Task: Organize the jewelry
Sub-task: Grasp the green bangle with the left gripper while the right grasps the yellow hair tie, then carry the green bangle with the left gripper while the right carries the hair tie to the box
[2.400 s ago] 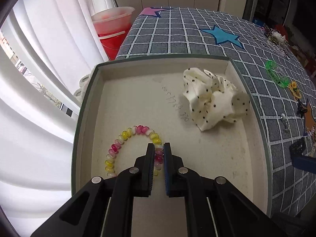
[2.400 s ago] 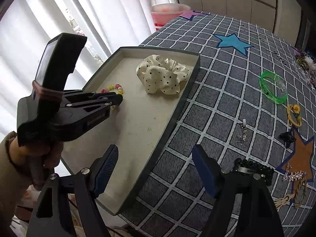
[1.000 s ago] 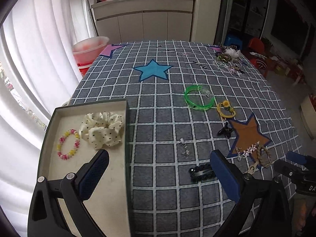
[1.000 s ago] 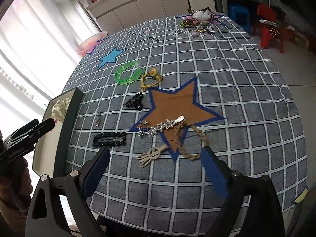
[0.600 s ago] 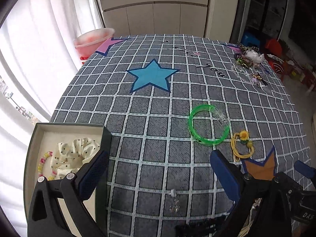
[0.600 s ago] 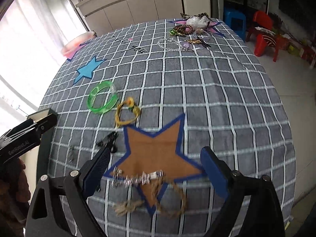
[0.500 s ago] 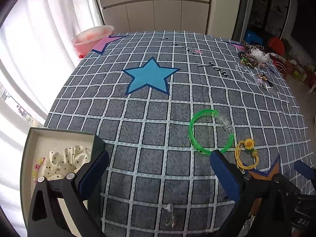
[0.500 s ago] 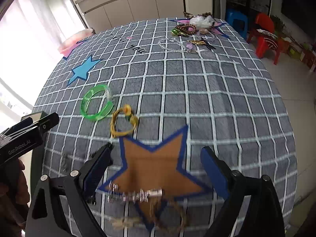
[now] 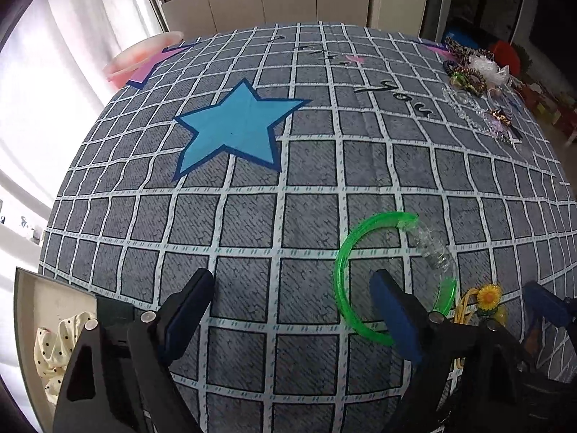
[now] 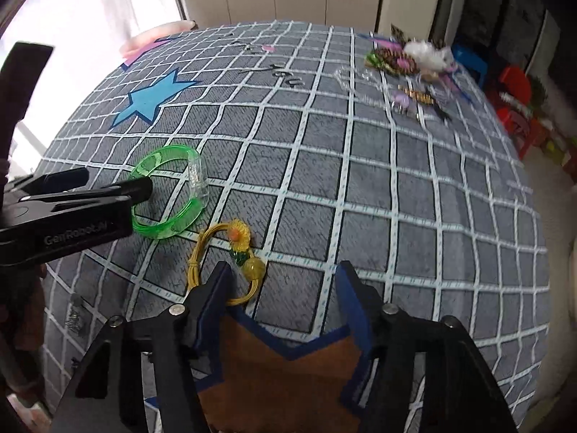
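While both sets of jaws stand apart with nothing between them, the left gripper point(image 9: 292, 301) narrowing slightly and the right gripper point(image 10: 285, 288) closing partway, the yellow flower hair tie point(image 10: 230, 256) lies just beyond the right gripper. The green bangle point(image 9: 393, 278) rests on the checked desk point(image 9: 252, 216) at the left gripper's right-hand tip; more jewelry point(image 10: 407, 68) sits farther back.

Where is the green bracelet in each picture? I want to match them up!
Left wrist view: the green bracelet lies lower right of the middle, around the left tool's right finger.
Right wrist view: the green bracelet lies left of the middle, behind the left tool.
Shared landmark: the blue star on the cloth.
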The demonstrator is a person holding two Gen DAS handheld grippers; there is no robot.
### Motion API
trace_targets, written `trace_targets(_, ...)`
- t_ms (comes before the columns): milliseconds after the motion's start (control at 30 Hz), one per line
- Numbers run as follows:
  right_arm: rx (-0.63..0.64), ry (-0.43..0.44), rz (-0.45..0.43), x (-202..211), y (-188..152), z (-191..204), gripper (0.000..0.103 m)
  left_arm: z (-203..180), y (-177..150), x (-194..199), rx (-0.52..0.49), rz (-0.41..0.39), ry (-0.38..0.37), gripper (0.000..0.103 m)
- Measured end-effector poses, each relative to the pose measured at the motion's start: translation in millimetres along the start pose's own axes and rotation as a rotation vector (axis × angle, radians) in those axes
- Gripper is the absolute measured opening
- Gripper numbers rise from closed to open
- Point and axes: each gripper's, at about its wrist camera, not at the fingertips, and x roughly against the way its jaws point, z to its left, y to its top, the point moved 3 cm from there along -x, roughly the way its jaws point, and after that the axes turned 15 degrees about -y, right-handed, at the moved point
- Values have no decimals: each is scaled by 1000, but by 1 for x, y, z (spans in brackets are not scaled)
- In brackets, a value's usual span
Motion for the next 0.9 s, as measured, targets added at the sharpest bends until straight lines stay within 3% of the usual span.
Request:
trace_targets(67, 21, -10, -14, 0, 1, 4, 56, -2, 1, -2, -8, 1, -2, 96)
trace_targets(167, 48, -13, -38, 1, 2, 9, 52, -7, 1, -2, -20, 2, -36, 83)
trace_targets(267, 67, 3, -49, 3, 3, 13, 38, -13, 2, -1, -35, 10, -61, 69)
trace_targets(333, 76, 17, -50, 4, 3, 16, 28, -18, 3, 0, -44, 14, -84, 53)
trace_targets(367, 78, 14, -52, 5, 3, 17, 13, -21, 3, 1, -62, 12, -79, 32)
trace_targets(400, 76, 7, -54, 5, 3, 18, 14, -24, 3, 1, -77, 19, -82, 15)
trace_targets(633, 0, -4, -81, 15, 2, 3, 14, -26, -3, 12, -83, 2, -103, 14)
trace_targets(900, -89, 40, -108, 47, -4, -25, 14, -29, -14, 60, -73, -67, -136, 14)
